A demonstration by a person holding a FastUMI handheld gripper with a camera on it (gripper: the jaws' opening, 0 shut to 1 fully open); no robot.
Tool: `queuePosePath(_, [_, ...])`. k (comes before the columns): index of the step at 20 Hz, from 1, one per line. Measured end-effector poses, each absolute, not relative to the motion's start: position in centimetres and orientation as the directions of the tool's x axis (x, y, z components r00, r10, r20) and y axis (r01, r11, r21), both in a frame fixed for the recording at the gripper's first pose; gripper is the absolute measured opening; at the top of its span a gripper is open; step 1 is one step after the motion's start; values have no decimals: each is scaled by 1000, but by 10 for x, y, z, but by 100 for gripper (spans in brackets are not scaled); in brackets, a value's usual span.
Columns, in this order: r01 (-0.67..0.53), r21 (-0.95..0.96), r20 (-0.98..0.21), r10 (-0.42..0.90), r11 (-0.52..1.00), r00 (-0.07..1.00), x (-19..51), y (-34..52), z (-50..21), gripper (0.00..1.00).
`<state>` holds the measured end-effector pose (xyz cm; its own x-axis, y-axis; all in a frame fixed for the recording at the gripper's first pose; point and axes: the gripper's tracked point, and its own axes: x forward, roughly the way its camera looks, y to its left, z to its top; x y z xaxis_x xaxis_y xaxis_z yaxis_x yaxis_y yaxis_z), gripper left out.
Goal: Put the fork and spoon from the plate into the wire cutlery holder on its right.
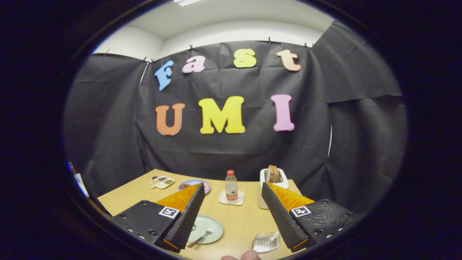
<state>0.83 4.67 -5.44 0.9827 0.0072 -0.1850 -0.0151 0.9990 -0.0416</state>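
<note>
The silver metal fork (pixel 204 235) lies on a round pale green plate (pixel 212 224) on the light wooden table (pixel 238 220), its tines toward the plate's middle and its handle reaching over the near rim. The left finger covers part of the plate, and I cannot make out the spoon. To the plate's right, apart from it, sits the small silver wire cutlery holder (pixel 266 242), just beside the right finger. The gripper (pixel 232 189) hangs above the table with its fingers spread wide, gripping nothing. Between and beyond them stands a clear plastic bottle with a red cap (pixel 231 186) on a white square coaster (pixel 231 198). Farther back are a white toaster holding bread (pixel 273 178), a blue plate of food (pixel 193 185) and a white divided dish (pixel 162 181). A person's fingertips (pixel 245 256) show at the table's near edge.
</note>
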Motion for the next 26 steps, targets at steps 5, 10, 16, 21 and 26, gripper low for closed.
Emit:
queuePosePath(5, [-62, -51, -345, 41, 997, 938, 9, 85, -113, 96])
queuePosePath(10, [-81, -79, -503, 31, 994, 864, 13, 120, -189, 96])
queuePosePath(16, [-31, -93, -670, -40, 995, 741, 24, 135, -284, 97])
queuePosePath(21, [-2, -110, -743, -81, 994, 665, 28, 139, -336, 87])
queuePosePath(26, [8, -138, -778, -113, 990, 618, 35, 142, -364, 68])
